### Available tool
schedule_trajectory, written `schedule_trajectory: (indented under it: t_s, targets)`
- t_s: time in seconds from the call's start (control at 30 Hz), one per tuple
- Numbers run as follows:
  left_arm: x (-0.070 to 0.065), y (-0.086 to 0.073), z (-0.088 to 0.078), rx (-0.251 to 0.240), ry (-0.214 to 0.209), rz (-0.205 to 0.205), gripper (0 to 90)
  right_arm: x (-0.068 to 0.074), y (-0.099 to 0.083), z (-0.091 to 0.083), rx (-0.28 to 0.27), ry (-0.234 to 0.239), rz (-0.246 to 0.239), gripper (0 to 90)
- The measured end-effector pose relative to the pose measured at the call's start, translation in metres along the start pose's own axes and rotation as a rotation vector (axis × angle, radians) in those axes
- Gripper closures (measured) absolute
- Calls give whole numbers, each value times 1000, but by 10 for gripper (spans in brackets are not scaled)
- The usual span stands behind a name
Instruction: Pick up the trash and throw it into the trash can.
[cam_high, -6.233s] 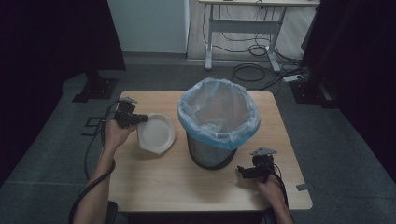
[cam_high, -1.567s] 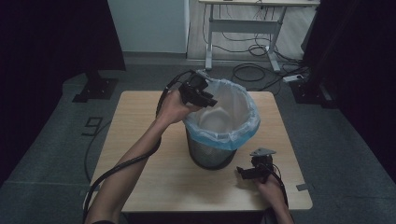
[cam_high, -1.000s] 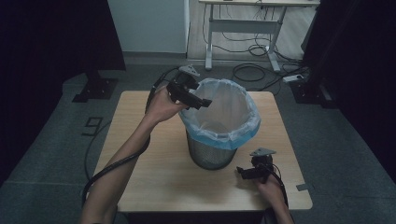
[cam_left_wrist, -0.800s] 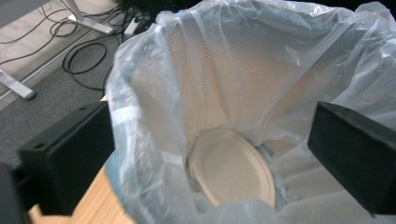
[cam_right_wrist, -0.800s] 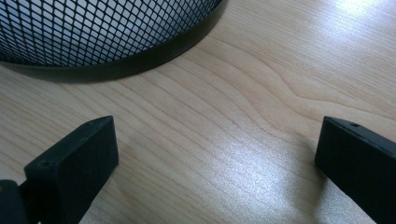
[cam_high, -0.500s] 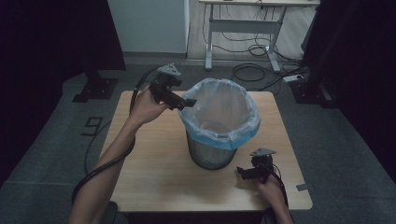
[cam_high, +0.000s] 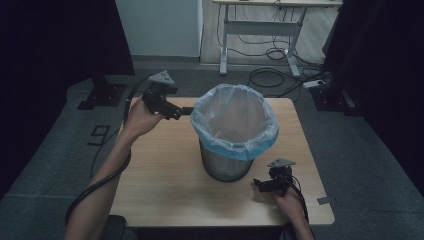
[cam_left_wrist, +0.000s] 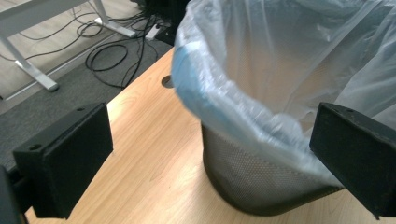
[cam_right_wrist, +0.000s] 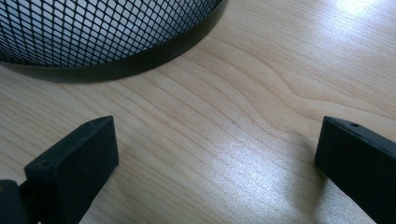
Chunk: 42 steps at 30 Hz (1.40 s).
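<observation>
Dim high view, dark edges, bright gripper views, glare on table (cam_right_wrist: 261, 172)

1. The bin (cam_high: 234, 135) stands on the table (cam_high: 165, 170), near its middle.
2. The left gripper (cam_high: 186, 111) is raised just left of the bin's rim.
3. The right gripper (cam_high: 257, 184) rests on the table, right of the bin's base.

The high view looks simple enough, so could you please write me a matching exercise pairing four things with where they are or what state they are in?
Things:
1. bin liner
2. mesh bin
3. left gripper
4. right gripper

Descriptions:
A. black, standing mid-table
B. low over the table's near right corner, jaws open
C. pale blue, folded over the rim
D. held up beside the far left of the rim, jaws open, empty

Pairs: 1-C, 2-A, 3-D, 4-B
</observation>
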<state>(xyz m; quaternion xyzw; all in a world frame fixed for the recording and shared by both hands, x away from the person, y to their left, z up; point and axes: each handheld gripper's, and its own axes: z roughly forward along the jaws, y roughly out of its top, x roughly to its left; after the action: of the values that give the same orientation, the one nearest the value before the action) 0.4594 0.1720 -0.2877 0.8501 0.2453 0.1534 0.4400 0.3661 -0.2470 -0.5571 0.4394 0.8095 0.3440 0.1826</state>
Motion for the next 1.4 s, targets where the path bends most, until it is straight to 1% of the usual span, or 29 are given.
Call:
schedule_trajectory:
  t_s: [0.17,0.2,0.27,0.3,0.33,0.37,0.4,0.47,0.53,0.57,0.6,0.63,0.7,0.73,0.8,0.83,0.97,1.0,1.03,1.07,1.27,1.37,1.4]
  targets:
    - [9,-16,-10,1,31,-23,0,0,0,0,0,-1,1,0]
    - [9,-16,-10,1,31,-23,0,0,0,0,0,-1,1,0]
    - [13,-22,-13,1,43,-31,0,0,0,0,0,-1,1,0]
    - [16,-28,-17,0,56,-41,0,0,0,0,0,-1,0,0]
    - [16,-28,-17,0,56,-41,0,0,0,0,0,-1,0,0]
    - [20,-35,-21,2,69,-48,0,0,0,0,0,-1,1,0]
    - [20,-35,-21,2,69,-48,0,0,0,0,0,-2,1,0]
    - [23,-42,-25,-1,80,-59,0,0,0,0,0,-2,1,0]
    - [29,-54,-32,1,101,-76,0,0,0,0,1,-3,-3,0]
    - [29,-54,-32,1,101,-76,0,0,0,0,1,-3,-3,0]
    - [32,-61,-36,3,111,-84,0,0,0,0,1,-3,0,0]
    - [32,-61,-36,3,111,-84,0,0,0,0,1,-3,0,0]
    - [37,-72,-43,4,131,-99,0,0,0,0,1,-3,0,0]
    - [37,-72,-43,4,131,-99,0,0,0,0,1,-3,0,0]
    - [41,-83,-49,0,148,-111,0,0,0,0,1,-3,0,0]
    - [41,-83,-49,0,148,-111,0,0,0,0,1,-3,0,0]
    - [45,-99,-56,-2,171,-127,0,0,0,0,1,-3,-1,0]
    - [45,-99,-56,-2,171,-127,0,0,0,0,1,-3,-1,0]
    - [46,-104,-58,2,179,-130,0,0,0,0,1,-3,-1,0]
    - [46,-104,-58,2,179,-130,0,0,0,0,1,-3,-1,0]
    - [47,-123,-58,7,198,-143,0,0,0,0,1,-3,-1,0]
    - [46,-131,-56,8,199,-148,0,0,0,0,1,-3,-1,0]
    - [46,-131,-56,8,199,-148,0,0,0,0,1,-3,-1,0]
